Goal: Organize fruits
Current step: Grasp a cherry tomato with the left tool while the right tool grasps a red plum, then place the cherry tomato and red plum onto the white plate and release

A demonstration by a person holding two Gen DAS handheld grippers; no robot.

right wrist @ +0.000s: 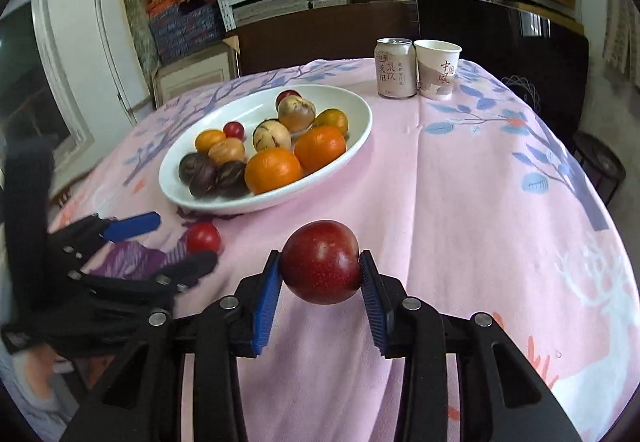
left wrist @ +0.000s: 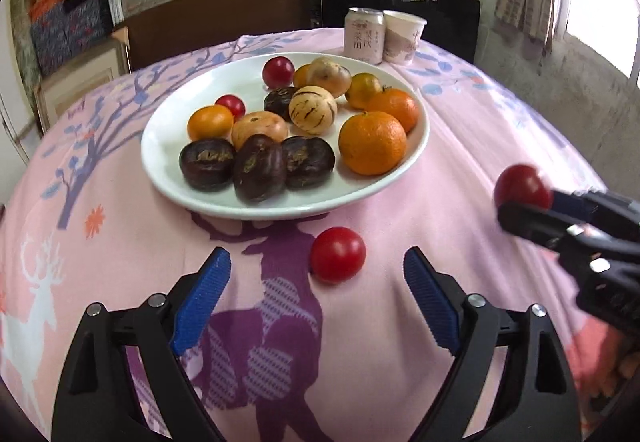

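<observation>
Right claw (right wrist: pixel 320 268) pinches a dark red plum (right wrist: pixel 320 262); left claw (left wrist: pixel 316 282), spread, flanks another plum (left wrist: pixel 338 254) on the worktop (left wrist: pixel 440 182) before the plate (left wrist: pixel 168 170).

pale pink drink can (right wrist: pixel 394 68): vertical Chinese print, large characters 梨饮 in one column and 亲用 beside it, as far as legible; a small logo at the top and a fine-print column, both too small to read
same can, left wrist view (left wrist: pixel 364 36): same columns, blurred, not legible
white paper cup with pinkish mountain print (right wrist: pixel 437 69): red-brown characters 中国风, stacked vertically
same cup, left wrist view (left wrist: pixel 404 37): print blurred, unreadable
other text: none readable
</observation>
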